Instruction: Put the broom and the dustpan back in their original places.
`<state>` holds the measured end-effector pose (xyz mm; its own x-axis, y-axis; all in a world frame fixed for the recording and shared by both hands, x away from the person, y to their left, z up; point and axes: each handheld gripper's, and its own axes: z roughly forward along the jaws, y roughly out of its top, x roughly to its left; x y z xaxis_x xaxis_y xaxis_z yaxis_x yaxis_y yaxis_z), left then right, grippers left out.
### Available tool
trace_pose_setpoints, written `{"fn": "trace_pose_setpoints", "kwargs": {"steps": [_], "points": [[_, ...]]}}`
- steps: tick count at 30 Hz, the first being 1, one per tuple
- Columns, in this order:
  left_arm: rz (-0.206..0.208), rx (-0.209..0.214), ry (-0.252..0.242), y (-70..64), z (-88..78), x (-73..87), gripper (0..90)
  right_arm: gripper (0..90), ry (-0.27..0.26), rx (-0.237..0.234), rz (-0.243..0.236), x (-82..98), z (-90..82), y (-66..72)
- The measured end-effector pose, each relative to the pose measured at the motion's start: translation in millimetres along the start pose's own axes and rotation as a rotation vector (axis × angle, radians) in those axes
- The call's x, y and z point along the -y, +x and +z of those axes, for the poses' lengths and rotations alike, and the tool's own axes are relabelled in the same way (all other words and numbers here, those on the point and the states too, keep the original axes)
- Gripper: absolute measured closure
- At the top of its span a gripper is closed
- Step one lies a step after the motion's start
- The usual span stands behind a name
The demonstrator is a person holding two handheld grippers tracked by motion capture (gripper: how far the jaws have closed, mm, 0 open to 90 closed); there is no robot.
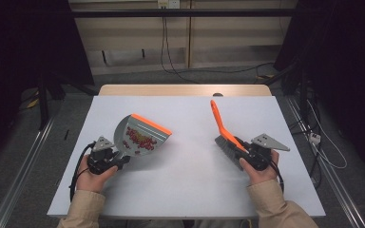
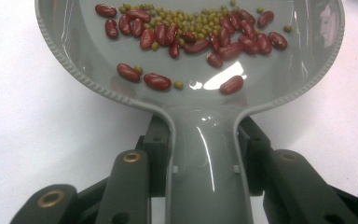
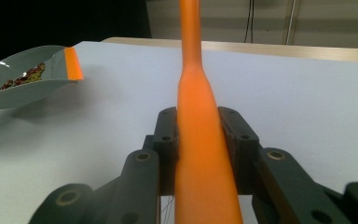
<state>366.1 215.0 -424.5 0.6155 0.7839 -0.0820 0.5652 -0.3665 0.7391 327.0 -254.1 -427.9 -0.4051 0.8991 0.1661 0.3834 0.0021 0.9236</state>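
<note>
A grey dustpan (image 1: pixel 122 127) with an orange lip is held tilted above the left half of the white table (image 1: pixel 190 190). Red kidney beans (image 1: pixel 140 138) and small green beans lie in its pan. My left gripper (image 1: pixel 122 162) is shut on the dustpan's handle (image 2: pixel 205 158), with the beans (image 2: pixel 191 37) just ahead of the jaws. My right gripper (image 1: pixel 242 152) is shut on a brush (image 1: pixel 226 144) at the right. Its orange handle (image 3: pixel 198 140) runs up between the jaws and points away towards the table's far side. The dustpan (image 3: pixel 23 84) also shows at the left of the right gripper view.
The white sheet stops short of the table's wooden far edge (image 1: pixel 185 90). Cables (image 1: pixel 171 61) trail over the floor behind the table, and more cables (image 1: pixel 321 142) lie to its right. A metal rail (image 1: pixel 24 171) runs along the floor on the left.
</note>
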Motion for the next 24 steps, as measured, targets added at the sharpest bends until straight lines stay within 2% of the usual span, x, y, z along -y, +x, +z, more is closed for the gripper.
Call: {"fn": "trace_pose_setpoints", "kwargs": {"steps": [4, 14, 24], "points": [[-0.009, -0.011, 0.002, 2.2, 0.3, 0.7, 63.8, 70.9, -0.002, 0.012, 0.012, 1.6, -3.0, -3.4], [-0.04, -0.044, 0.015, 9.7, 4.6, 4.3, 63.8, 70.9, 0.005, 0.021, 0.003, 4.1, -2.7, -3.5], [-0.092, -0.118, 0.041, 19.9, 8.2, 11.8, 63.9, 70.9, 0.011, 0.016, 0.006, 5.9, -2.4, -2.6]]}}
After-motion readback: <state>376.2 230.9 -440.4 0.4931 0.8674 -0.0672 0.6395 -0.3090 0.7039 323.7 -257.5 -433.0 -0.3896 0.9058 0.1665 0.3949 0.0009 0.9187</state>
